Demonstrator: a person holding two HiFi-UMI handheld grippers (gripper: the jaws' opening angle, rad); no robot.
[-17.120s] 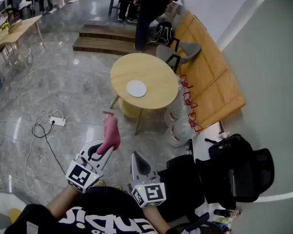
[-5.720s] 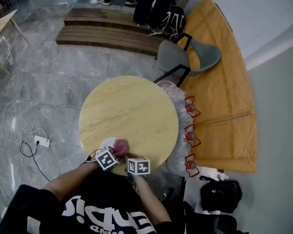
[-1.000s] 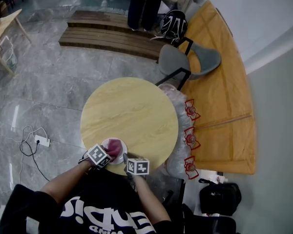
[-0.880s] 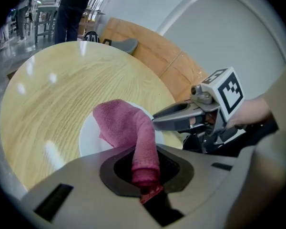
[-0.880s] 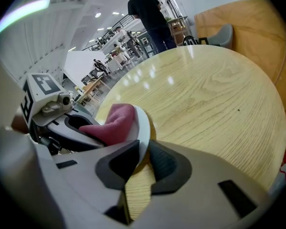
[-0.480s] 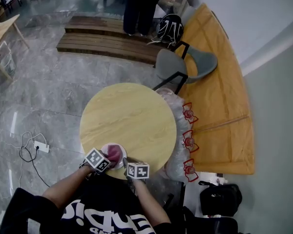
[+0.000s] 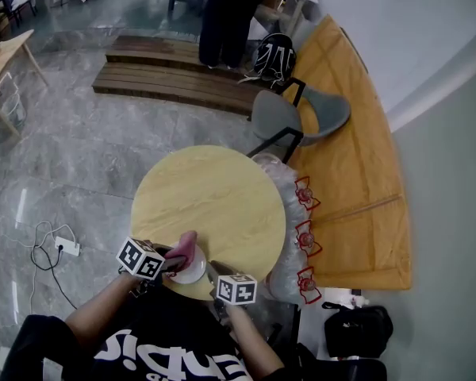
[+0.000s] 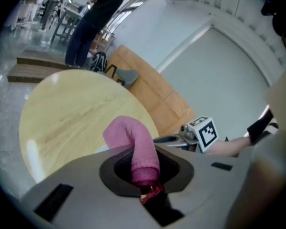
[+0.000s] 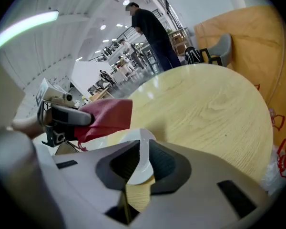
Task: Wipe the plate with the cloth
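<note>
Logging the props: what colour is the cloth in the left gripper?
Pink; the cloth shows best in the left gripper view.

The cloth [image 7: 184, 250] is pink, plate [image 7: 193, 274] white, table [image 7: 214, 197] pale wood-grain.

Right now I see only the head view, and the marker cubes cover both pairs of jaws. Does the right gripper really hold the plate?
Observer: Yes. The right gripper view shows the right gripper shut on the near rim of the white plate.
Operator: And is the cloth held firmly?
Observer: The left gripper view shows the left gripper shut on one end of the pink cloth. The free end stands up and curls forward, toward the table.
Operator: Is the cloth on the plate?
Observer: In the right gripper view the cloth lies over the plate's far side. Whether it touches, I cannot tell.
</note>
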